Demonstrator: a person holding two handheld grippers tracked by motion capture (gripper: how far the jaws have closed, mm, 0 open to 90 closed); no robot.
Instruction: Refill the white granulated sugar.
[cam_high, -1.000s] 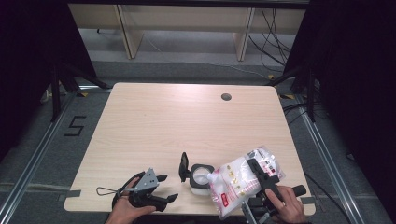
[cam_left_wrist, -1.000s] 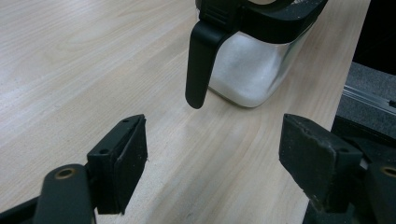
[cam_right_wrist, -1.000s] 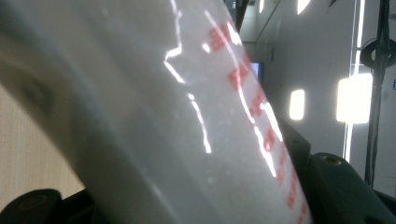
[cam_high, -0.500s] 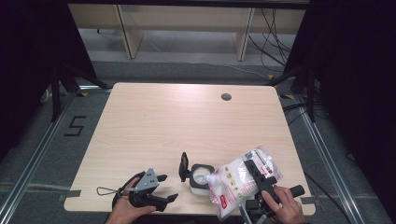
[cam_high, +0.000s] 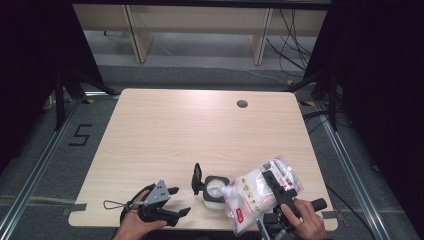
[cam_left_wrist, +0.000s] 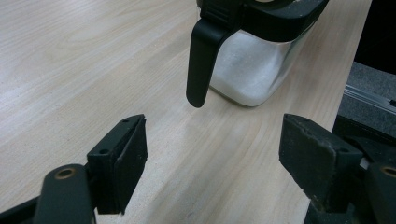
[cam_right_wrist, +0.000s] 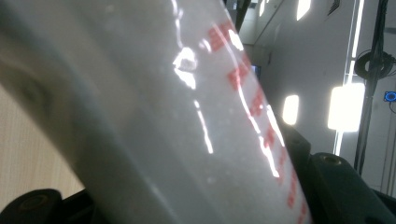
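The right gripper (cam_high: 274, 186) pinches the soft, slippery bag (cam_high: 255, 197) mid-body over the jar (cam_high: 215, 192); the left gripper (cam_high: 175, 201) gapes empty.

Near the bench's (cam_high: 200, 130) front edge: right claw (cam_high: 274, 184) clamped on a white bag (cam_high: 252, 200), tilted, spout down over a clear jar (cam_high: 214, 192) with its black lid (cam_high: 196, 178) flipped up. Left claw (cam_high: 175, 201) gaping, low on the bench, just left of the jar, apart from it.
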